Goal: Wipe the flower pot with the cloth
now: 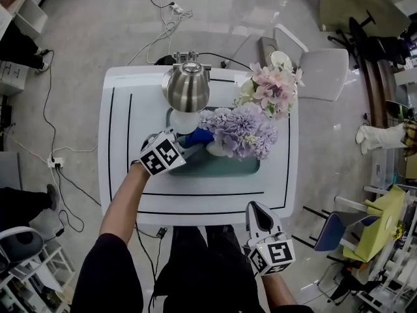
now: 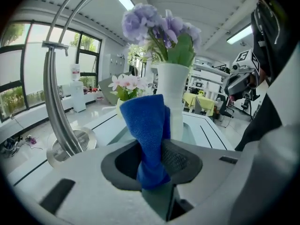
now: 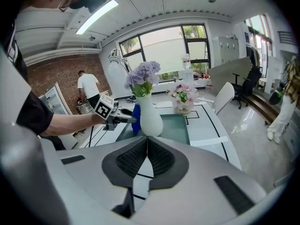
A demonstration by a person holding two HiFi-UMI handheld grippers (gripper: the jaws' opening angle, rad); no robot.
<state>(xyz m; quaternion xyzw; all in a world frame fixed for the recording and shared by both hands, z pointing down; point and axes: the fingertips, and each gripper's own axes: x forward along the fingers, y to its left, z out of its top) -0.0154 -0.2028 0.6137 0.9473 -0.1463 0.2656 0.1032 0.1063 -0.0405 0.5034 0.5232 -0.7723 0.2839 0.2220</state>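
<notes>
A white flower pot (image 1: 217,149) with purple flowers (image 1: 242,130) stands on a teal mat (image 1: 238,167) mid-table. In the left gripper view the pot (image 2: 172,97) rises just behind the jaws. My left gripper (image 1: 193,143) is shut on a blue cloth (image 1: 199,135), and the cloth (image 2: 149,130) stands up between the jaws, close against the pot's left side. My right gripper (image 1: 259,212) hovers off the table's front edge, shut with nothing in it (image 3: 147,149). From there I see the pot (image 3: 150,115) with the cloth (image 3: 136,117) beside it.
A chrome arc lamp (image 1: 187,87) hangs over the table's back, its stand (image 2: 55,102) left of the cloth. A second pot of pink flowers (image 1: 273,87) sits at the back right. Chairs (image 1: 322,70) and cables (image 1: 55,155) surround the white table (image 1: 124,194).
</notes>
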